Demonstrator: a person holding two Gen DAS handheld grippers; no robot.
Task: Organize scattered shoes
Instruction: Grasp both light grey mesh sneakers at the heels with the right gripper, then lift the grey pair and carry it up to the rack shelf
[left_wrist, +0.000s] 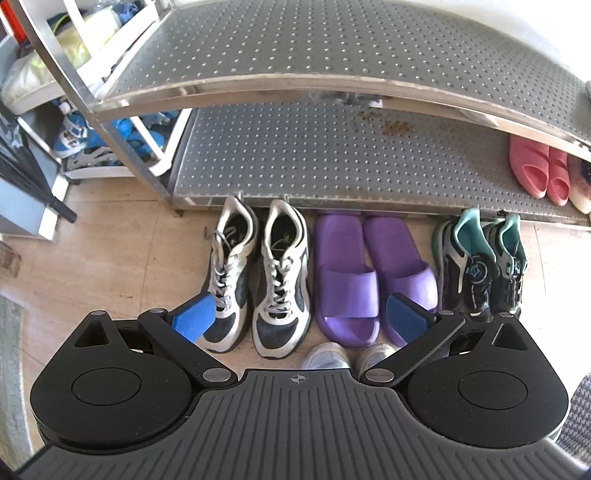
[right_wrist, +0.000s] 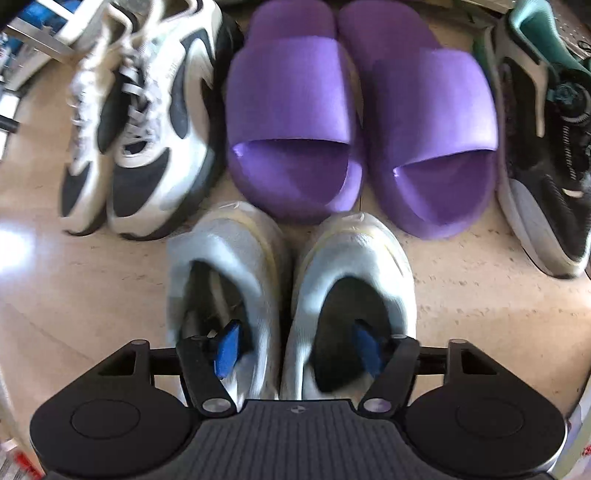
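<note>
The two-tier perforated steel shoe rack (left_wrist: 332, 48) fills the upper half of my left view; its lower shelf holds pink foam slides (left_wrist: 537, 168) at right edge. Below it, on the tan floor, a row: white-and-black laced sneakers (left_wrist: 258, 273), purple foam slides (right_wrist: 354, 122), black-and-teal trainers (left_wrist: 480, 262). In front of that row, centre-bottom of the right view, sits the pale grey slip-on pair (right_wrist: 291, 291), side by side.

My right gripper (right_wrist: 297, 350) has one blue pad inside each shoe opening, pinching the two inner collars together; the frame is blurred, so I can't tell how firm the grip is. My left gripper (left_wrist: 299, 314) hangs spread and empty.

Risk, my judgement: soft collars may fold, letting one shoe drop, or toes could nudge the purple slides.
</note>
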